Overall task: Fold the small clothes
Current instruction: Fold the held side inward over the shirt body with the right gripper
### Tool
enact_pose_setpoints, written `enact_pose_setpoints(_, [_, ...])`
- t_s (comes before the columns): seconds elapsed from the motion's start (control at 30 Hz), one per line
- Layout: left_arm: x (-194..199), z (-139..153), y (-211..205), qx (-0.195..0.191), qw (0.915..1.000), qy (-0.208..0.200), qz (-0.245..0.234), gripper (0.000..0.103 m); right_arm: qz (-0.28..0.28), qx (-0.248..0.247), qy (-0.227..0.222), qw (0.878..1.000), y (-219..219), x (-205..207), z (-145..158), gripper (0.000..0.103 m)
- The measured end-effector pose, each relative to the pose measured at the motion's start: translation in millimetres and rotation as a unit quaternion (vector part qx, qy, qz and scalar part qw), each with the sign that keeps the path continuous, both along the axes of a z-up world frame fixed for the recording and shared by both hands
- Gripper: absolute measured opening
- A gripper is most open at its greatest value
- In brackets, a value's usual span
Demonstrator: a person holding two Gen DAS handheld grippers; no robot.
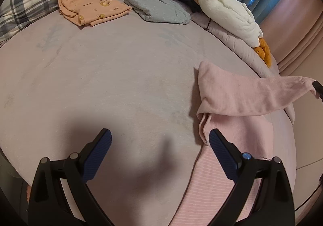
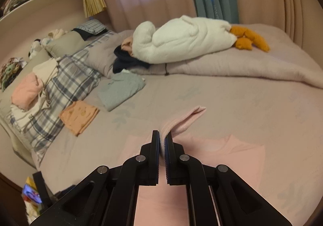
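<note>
Left-wrist view first, taking the pink top (image 1: 232, 94) as the landmark. Far to its left and up the bed (image 1: 121, 84) lie two finished pieces side by side — a folded orange garment (image 1: 90, 6) and a folded grey garment (image 1: 159, 8). Nearer, just left of the pink top's side edge, the left gripper (image 1: 160, 141) hovers with its jaws spread wide and nothing between them; its right finger overlaps the fabric edge, though contact cannot be judged. The pink top itself lies on the near part of the bed, body flat, with one sleeve drawn across and stretched taut toward the right, where a dark finger of the other tool shows at the frame's rim. Beyond it, up the bed, rests a white plush goose (image 1: 226, 12).

From the right-wrist view, the right gripper (image 2: 162, 141) has its jaws pressed together on the sleeve end of the pink top (image 2: 232, 151), lifting it above the body.

The step looks like a sleeve fold. To do it well, I would carry the sleeve low and level across the body and lay it square to the side edge — with the left gripper pinning that edge so the body does not drag.
</note>
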State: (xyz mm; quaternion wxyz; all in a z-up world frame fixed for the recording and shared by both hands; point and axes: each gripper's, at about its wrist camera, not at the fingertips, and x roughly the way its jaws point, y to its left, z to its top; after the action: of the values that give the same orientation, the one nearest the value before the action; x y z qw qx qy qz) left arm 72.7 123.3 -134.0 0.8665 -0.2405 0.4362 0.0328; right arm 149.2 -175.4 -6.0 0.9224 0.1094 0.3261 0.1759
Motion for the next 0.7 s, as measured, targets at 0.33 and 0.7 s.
enact_pose_setpoints(0.33, [27,4,-18,0.009,0.9997,-0.002,-0.023,0.098,-0.033,-0.030,0.012,0.999,-32,7,-11,0.006])
enact_pose_setpoints(0.7, [79,7,-51,0.014,0.9976,0.004,-0.068,0.094,-0.068,-0.062,0.080,0.993,-69,22,-61,0.006])
